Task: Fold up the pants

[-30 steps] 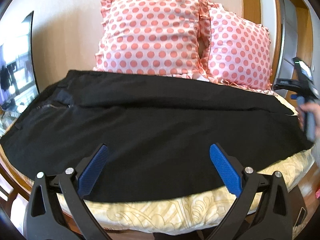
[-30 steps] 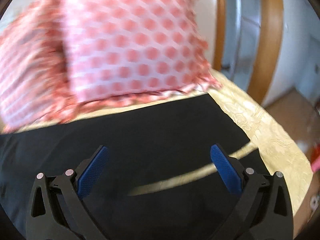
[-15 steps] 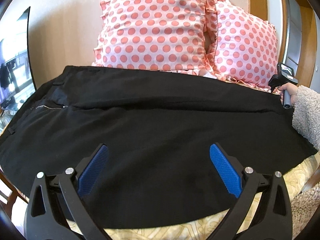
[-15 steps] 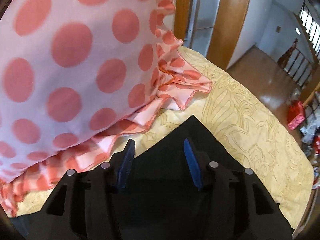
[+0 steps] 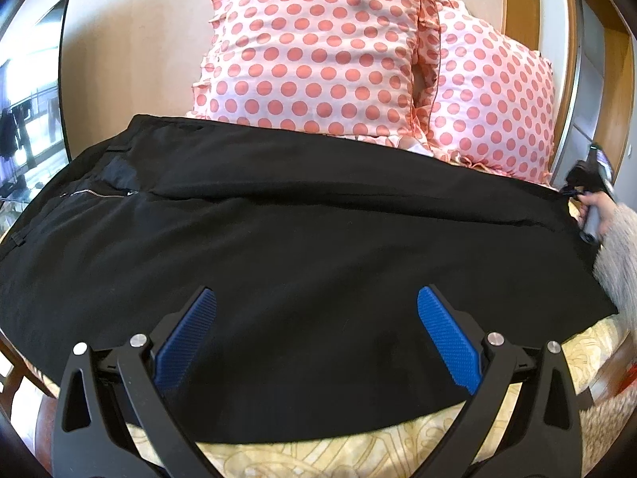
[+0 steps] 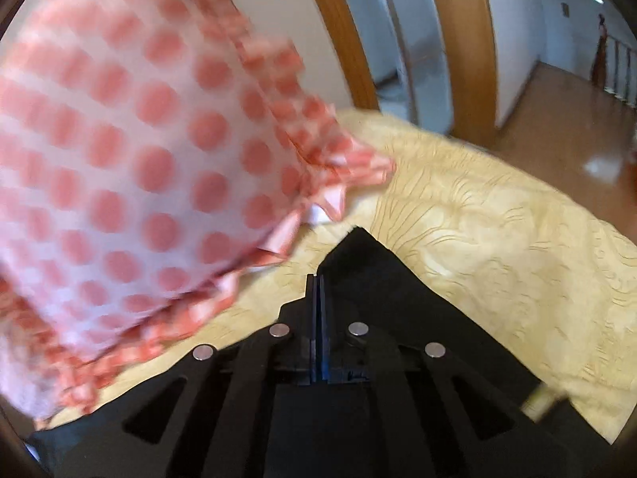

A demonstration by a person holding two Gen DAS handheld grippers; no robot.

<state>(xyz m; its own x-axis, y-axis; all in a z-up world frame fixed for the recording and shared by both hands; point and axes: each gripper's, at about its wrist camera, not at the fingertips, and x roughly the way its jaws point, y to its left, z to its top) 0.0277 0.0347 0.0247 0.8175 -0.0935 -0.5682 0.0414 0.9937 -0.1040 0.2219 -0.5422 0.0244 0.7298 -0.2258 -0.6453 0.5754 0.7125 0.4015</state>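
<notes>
Over bed, L fingers (image 5: 314, 342) spread wide above pants (image 5: 298, 247), R fingers (image 6: 318, 290) pinched on hem corner

Your right gripper (image 6: 317, 283) has its fingers (image 6: 321, 318) pressed together on a corner of the black pants (image 6: 370, 275), beside the blurred polka-dot pillow (image 6: 139, 151) on the yellow bed (image 6: 477, 239).

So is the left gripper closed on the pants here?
No, the left gripper is wide open above the black pants, gripping nothing.
</notes>
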